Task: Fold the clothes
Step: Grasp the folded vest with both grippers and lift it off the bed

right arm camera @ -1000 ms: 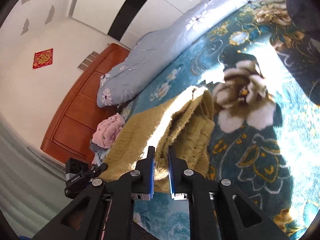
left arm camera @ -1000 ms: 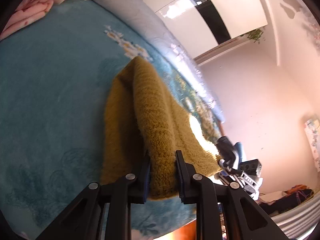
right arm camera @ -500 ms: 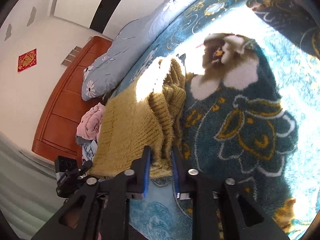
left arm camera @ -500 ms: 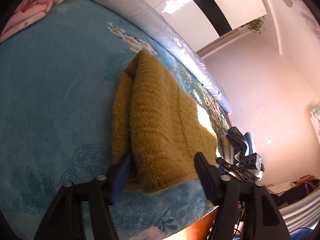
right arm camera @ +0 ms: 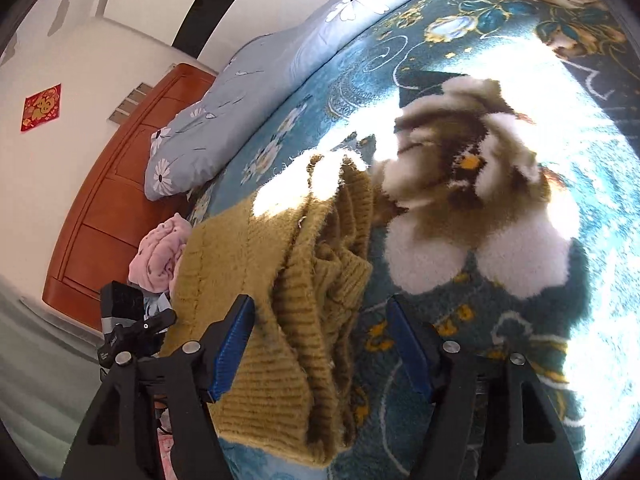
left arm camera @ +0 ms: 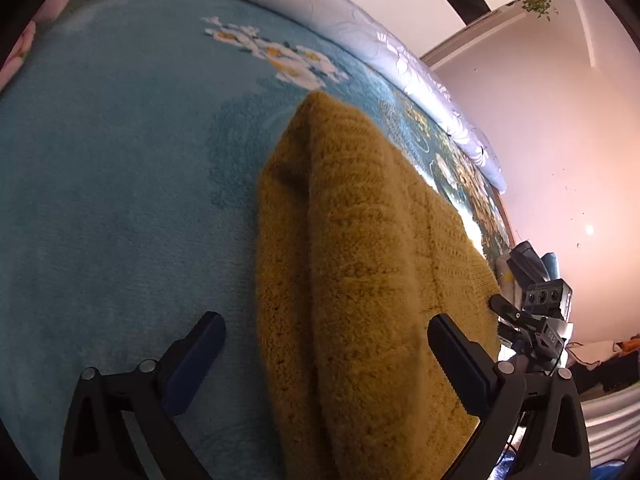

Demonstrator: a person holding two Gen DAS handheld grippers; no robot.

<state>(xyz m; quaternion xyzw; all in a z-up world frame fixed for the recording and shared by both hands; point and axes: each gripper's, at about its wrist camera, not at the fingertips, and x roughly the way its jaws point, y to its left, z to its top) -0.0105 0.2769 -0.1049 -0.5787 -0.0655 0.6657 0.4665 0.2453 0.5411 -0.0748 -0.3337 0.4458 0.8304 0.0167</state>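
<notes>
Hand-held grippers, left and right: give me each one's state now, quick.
Left hand-held gripper: open, holding nothing; the mustard sweater lies between its fingers.
Right hand-held gripper: open, holding nothing; the sweater's folded edge lies loose between its fingers.

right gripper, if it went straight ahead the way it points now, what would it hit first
Most likely the folded mustard sweater, which lies between the open right gripper fingers; past it is the floral blanket. Depth is unclear.
</notes>
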